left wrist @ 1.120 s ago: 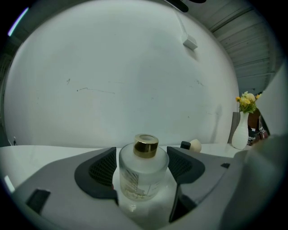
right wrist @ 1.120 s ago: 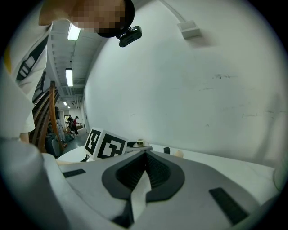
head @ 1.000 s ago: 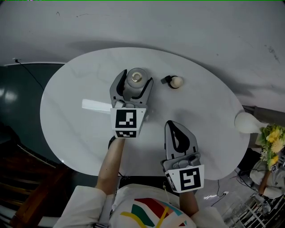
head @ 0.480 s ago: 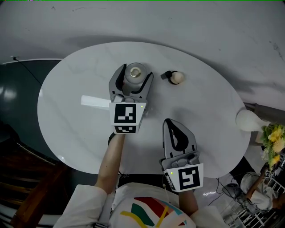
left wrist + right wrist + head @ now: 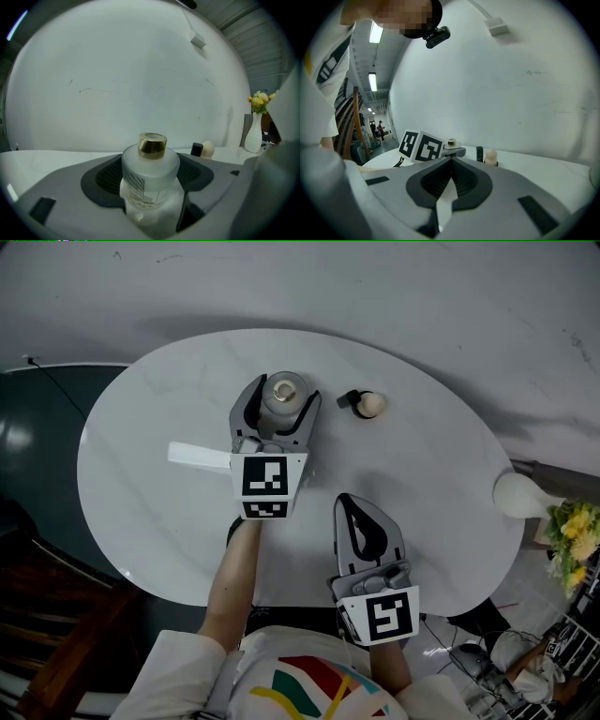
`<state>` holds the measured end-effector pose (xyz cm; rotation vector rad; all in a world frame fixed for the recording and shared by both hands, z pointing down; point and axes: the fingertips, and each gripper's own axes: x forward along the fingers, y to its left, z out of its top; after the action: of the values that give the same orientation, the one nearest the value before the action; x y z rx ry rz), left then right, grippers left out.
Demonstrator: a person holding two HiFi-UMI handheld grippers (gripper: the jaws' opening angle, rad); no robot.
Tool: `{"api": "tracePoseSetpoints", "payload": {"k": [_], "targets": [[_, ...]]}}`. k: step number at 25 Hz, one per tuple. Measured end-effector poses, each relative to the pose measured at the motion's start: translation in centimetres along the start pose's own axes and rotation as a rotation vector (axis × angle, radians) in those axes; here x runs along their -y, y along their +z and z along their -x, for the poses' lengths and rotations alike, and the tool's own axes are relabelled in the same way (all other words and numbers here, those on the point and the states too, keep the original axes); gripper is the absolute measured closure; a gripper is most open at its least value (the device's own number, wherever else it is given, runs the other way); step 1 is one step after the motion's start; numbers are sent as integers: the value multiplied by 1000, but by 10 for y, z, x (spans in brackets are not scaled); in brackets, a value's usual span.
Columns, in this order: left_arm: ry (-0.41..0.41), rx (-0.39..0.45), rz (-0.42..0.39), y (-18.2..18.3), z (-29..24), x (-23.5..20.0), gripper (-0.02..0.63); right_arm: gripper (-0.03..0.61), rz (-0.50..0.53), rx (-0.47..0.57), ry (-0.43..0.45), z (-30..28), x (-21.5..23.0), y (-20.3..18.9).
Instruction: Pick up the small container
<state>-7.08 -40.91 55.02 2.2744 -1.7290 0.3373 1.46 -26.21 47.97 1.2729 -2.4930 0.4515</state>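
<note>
Your left claw (image 5: 285, 395) is clamped on the bottle (image 5: 150, 174), centred between its pads. Grasp looks done. Next move is a straight lift with a steady squeeze. Right claw (image 5: 354, 507) is closed and empty.

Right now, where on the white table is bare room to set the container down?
The widest bare patch on the table lies right, between the cream-topped object, the right gripper and the rim. Another lies left of the white strip. Crowded: the middle, where the left gripper grips the small container.
</note>
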Motion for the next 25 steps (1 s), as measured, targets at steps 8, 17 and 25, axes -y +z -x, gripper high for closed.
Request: {"api": "tracePoseSetpoints", "payload": {"k": [8, 17, 25], "targets": [[17, 3, 8, 0, 0, -1, 279, 568, -1, 13, 4, 4, -4, 3], [31, 40, 10, 22, 11, -1, 279, 568, 4, 46, -4, 13, -1, 20], [49, 106, 2, 86, 49, 3, 279, 568, 40, 135, -47, 28, 2, 74]]}}
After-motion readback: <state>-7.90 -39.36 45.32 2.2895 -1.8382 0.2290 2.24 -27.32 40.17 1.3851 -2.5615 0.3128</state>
